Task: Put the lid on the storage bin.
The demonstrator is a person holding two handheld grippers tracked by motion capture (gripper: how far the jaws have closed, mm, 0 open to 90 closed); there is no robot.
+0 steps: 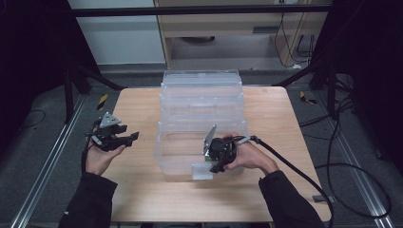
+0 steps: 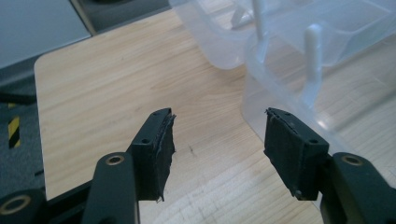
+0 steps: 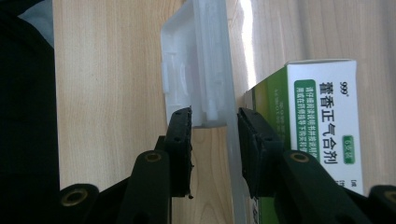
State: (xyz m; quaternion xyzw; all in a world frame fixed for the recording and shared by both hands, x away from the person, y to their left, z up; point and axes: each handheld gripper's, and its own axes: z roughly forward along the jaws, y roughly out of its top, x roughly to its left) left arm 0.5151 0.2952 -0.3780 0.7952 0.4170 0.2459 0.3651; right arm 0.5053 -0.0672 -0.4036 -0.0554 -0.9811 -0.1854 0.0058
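A light wooden tabletop (image 1: 142, 194) stands on grey carpet (image 1: 38, 142). Beyond its far edge sit a pale wooden cabinet (image 1: 228, 26) and a white panel (image 1: 119, 33); black frame bars (image 1: 199, 10) and dark curtains flank it.

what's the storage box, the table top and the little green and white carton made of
Storage box: looks like clear, glossy plastic; the wood shows through its walls. Table top: pale wood or a wood-look laminate, matte, with visible grain. Carton: apparently printed cardboard, smooth, with sharp folded edges.
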